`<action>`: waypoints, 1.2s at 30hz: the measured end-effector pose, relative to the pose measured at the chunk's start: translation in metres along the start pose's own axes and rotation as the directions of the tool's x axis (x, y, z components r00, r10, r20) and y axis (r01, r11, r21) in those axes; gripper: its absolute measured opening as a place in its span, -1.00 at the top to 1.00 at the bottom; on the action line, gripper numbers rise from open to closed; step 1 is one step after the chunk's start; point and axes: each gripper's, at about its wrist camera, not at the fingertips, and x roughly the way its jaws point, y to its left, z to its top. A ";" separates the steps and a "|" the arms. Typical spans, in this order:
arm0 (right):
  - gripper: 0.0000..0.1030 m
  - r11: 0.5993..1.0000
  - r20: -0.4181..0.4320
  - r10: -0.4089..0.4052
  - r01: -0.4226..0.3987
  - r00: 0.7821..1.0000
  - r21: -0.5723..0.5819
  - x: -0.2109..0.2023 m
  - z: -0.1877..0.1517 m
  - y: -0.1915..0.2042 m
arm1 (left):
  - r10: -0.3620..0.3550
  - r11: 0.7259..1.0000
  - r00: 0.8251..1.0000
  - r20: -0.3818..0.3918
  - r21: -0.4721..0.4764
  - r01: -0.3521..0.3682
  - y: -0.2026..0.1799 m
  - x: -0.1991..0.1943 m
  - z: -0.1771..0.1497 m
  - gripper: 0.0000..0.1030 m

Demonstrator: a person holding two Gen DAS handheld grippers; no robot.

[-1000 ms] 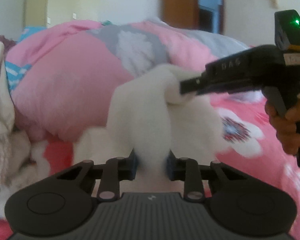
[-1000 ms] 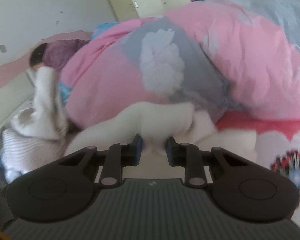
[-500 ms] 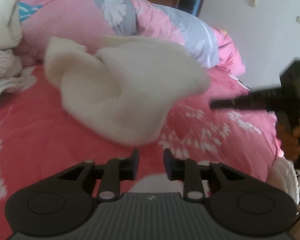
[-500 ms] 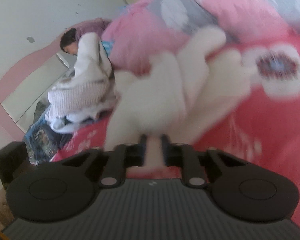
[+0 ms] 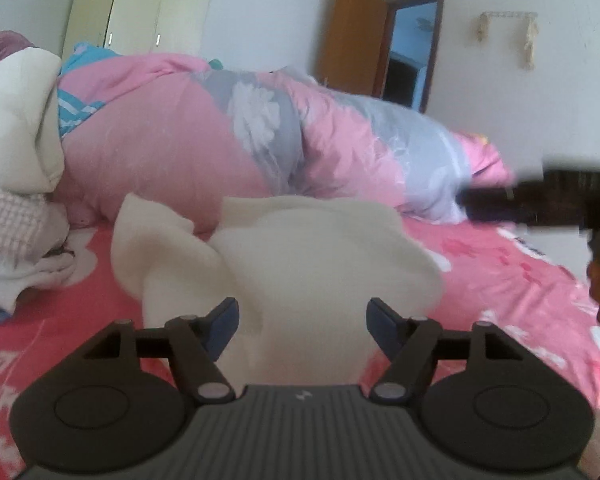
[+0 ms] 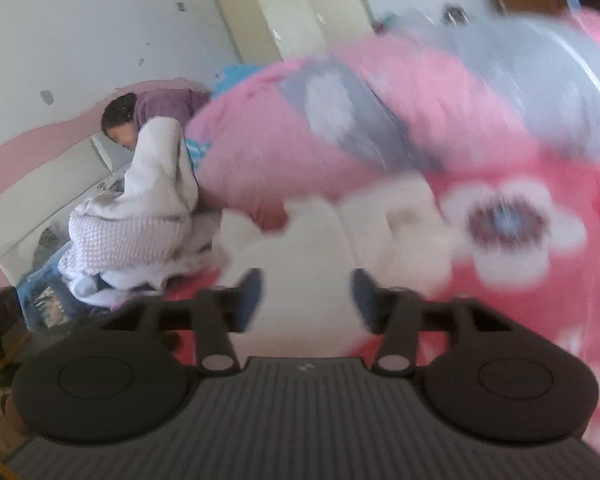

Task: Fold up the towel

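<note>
Both grippers, left (image 5: 302, 316) and right (image 6: 306, 296), fingers opening, apparently clear of towel (image 5: 300, 256); no legible writing.

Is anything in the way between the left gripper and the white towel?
No, nothing is in the way. The white towel lies crumpled on the pink bedsheet right in front of the left gripper, and part of it sits between the opening jaws, which are not pressing on it.

Cloth everywhere, hard plastic in my hands.
Towel (image 5: 320, 256): cream, thick, fleecy, matt. Bedsheet (image 5: 520, 280): smooth printed cloth. Quilt (image 5: 172, 140): puffy, soft-sheened. My left gripper (image 5: 302, 322): matt black plastic, ribbed body. Door (image 5: 350, 32): smooth wood.
</note>
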 end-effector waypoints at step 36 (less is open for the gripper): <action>0.84 0.898 -0.257 0.439 -0.409 0.861 0.163 -0.003 -0.066 0.026 | -0.033 0.961 0.999 -0.001 -0.276 0.032 0.052 -0.071 -0.046 -0.21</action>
